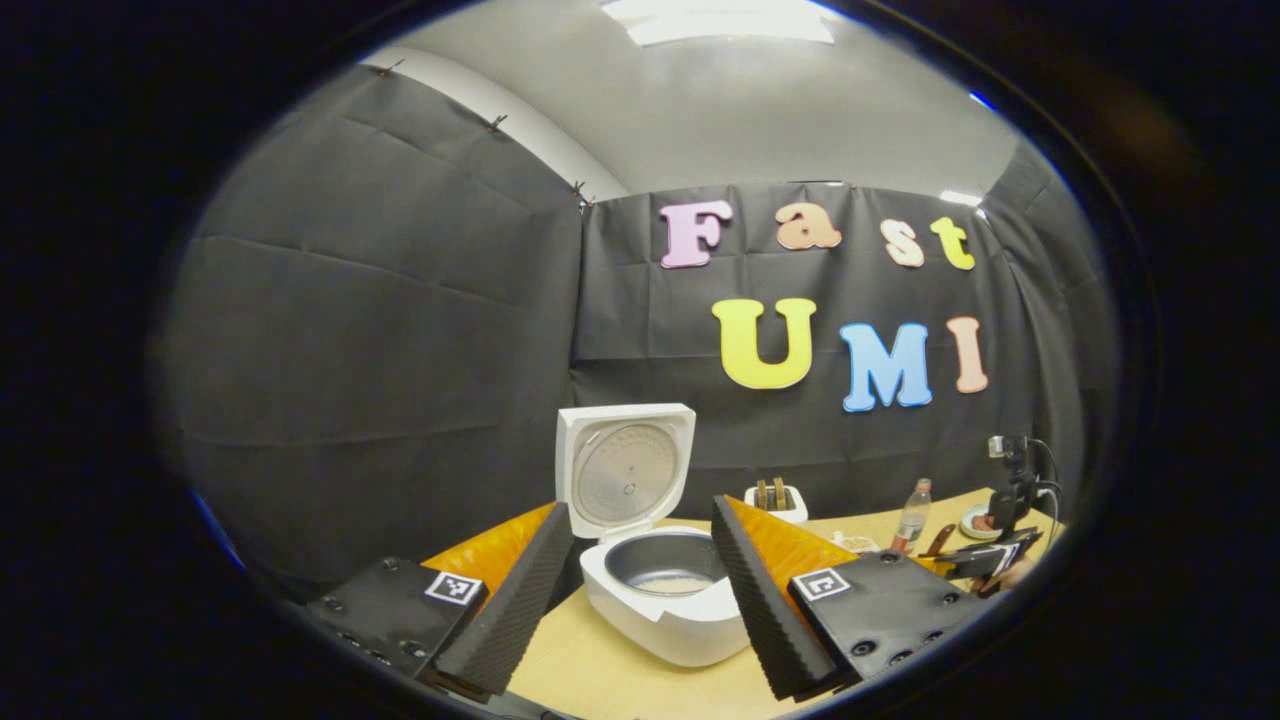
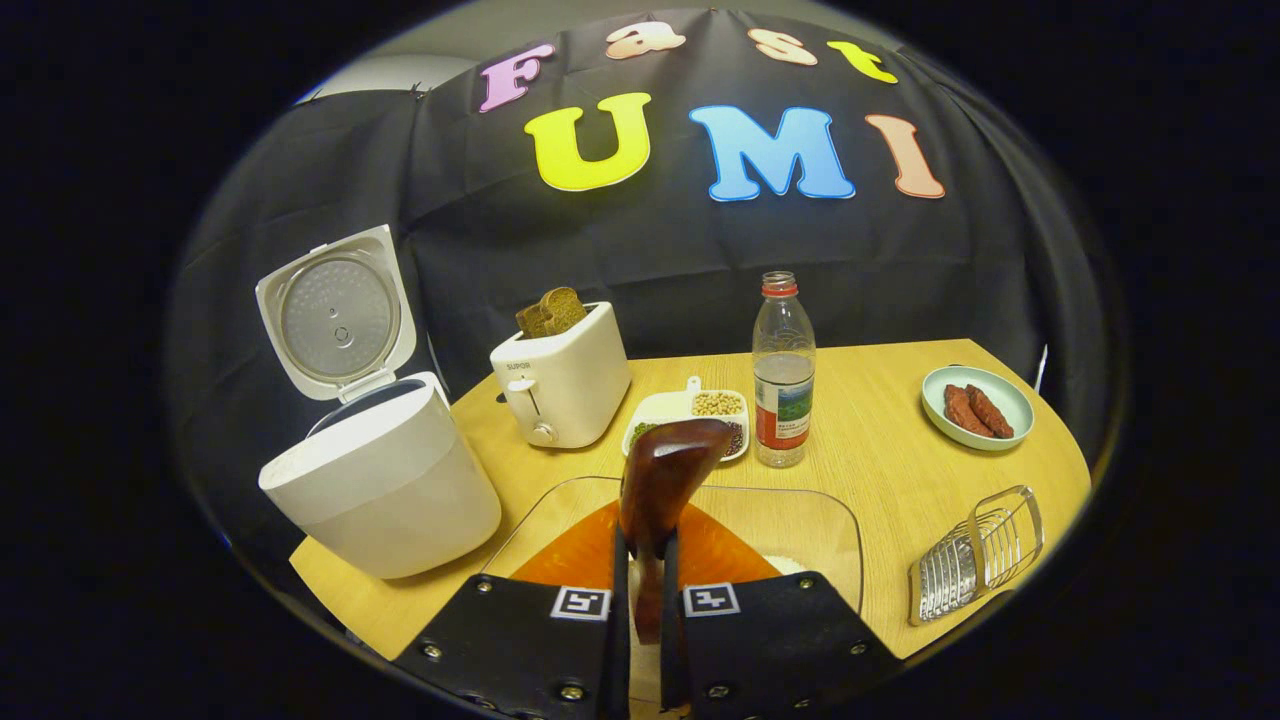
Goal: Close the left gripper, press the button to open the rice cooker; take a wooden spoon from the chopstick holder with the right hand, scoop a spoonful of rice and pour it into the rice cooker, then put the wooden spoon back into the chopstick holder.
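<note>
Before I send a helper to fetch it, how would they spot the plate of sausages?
Start at the rice cooker with its lid up, then cross the wooden table past the toaster and water bottle. At the far right edge sits a pale green plate, the one round dish, holding reddish-brown pieces.

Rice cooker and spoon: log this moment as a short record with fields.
rice cooker: on the table, left of the toaster
lid: open, standing up
pot: some rice at the bottom
left tongs: open, in front of the rice cooker
right tongs: shut on the wooden spoon
wooden spoon: bowl end up, above a clear dish
</note>
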